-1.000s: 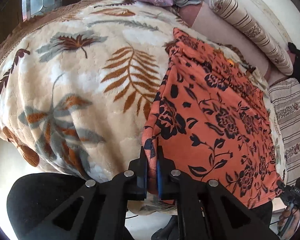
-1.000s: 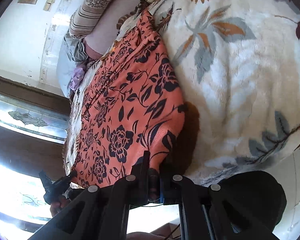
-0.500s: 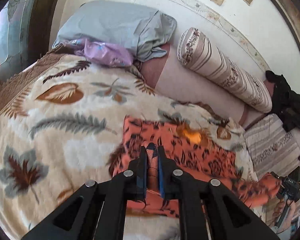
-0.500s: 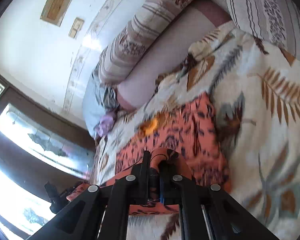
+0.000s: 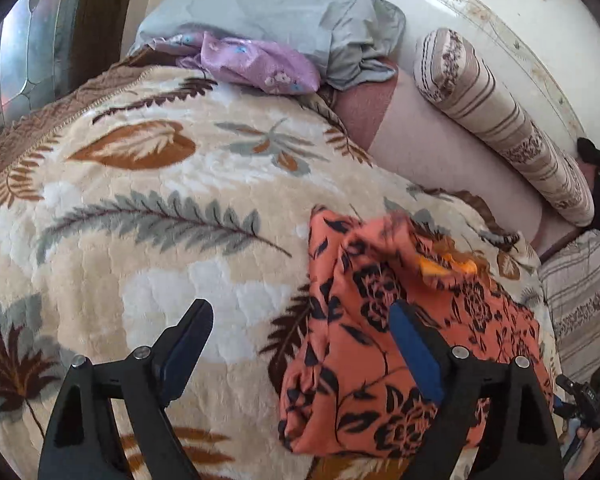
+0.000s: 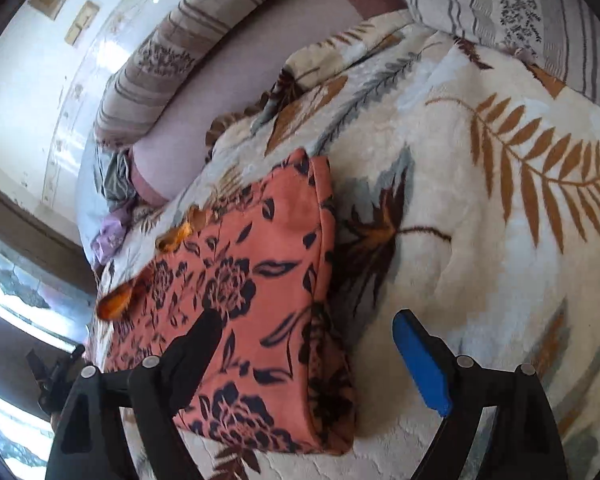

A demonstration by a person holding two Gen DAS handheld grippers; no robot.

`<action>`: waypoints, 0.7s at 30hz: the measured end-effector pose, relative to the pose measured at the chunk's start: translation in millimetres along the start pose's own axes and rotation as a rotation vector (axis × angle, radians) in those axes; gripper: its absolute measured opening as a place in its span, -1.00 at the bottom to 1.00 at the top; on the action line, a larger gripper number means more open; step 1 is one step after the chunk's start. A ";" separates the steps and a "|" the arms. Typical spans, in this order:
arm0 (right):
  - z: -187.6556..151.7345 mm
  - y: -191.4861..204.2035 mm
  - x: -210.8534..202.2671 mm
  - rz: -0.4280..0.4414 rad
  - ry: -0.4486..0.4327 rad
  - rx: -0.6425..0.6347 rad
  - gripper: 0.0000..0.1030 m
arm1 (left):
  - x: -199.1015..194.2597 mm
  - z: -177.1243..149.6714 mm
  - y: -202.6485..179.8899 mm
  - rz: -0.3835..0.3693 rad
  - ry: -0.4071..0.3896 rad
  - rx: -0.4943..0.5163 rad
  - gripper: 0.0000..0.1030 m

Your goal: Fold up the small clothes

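The first fold was judged complete: the orange garment lay doubled on the blanket. Both claws, left and right, had just been opening and stood wide, released, nothing between them. Next move would require regripping an edge for a second fold.

a home bedroom – leaf-print blanket, striped bolster, pillows.

Left gripper just opened (nothing pinched), orange garment folded
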State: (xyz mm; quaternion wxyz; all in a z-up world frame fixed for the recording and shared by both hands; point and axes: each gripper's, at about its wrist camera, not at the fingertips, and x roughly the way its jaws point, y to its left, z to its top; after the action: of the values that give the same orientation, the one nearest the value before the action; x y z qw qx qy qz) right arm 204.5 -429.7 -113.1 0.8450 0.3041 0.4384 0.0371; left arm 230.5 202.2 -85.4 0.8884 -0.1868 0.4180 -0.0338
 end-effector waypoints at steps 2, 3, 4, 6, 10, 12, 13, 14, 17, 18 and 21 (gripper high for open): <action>-3.7 8.9 15.0 -0.008 0.054 -0.048 0.71 | 29.2 -14.2 -13.0 0.009 0.103 0.058 0.75; -4.6 17.7 25.2 0.004 0.080 -0.080 0.71 | 44.8 -20.5 -19.2 0.023 0.144 0.080 0.75; -8.4 25.2 33.7 0.003 0.105 -0.121 0.68 | 59.1 -24.4 -26.4 0.051 0.170 0.112 0.75; -10.2 45.1 51.8 -0.106 0.147 -0.208 0.26 | 67.4 -25.3 -47.3 0.124 0.137 0.202 0.21; -0.3 75.5 43.7 -0.182 0.191 -0.268 -0.68 | 51.0 4.6 -76.3 0.110 0.215 0.180 -0.69; 5.4 98.3 10.1 -0.161 0.138 -0.296 -0.70 | 14.3 15.5 -82.2 0.058 0.159 0.164 -0.69; 6.9 105.9 -8.4 -0.138 0.115 -0.300 -0.71 | -9.5 15.3 -84.9 0.028 0.125 0.168 -0.69; 5.1 115.0 -30.9 -0.122 0.090 -0.318 -0.71 | -30.2 11.7 -86.0 0.017 0.095 0.174 -0.69; -15.4 116.0 -78.8 -0.079 0.085 -0.328 -0.71 | -82.8 -18.9 -71.2 -0.011 0.056 0.152 -0.69; -26.8 106.8 -85.5 -0.063 0.107 -0.304 -0.70 | -89.8 -35.7 -60.7 -0.012 0.076 0.129 -0.66; -71.9 59.3 -70.9 -0.062 0.211 -0.190 -0.31 | -63.7 -103.5 -24.8 0.036 0.201 0.080 -0.34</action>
State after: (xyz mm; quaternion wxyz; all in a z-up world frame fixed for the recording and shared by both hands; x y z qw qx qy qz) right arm 118.3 -370.3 -60.7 0.8200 0.2033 0.5283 0.0842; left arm 113.4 161.6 -90.0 0.8491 -0.1394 0.5067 -0.0529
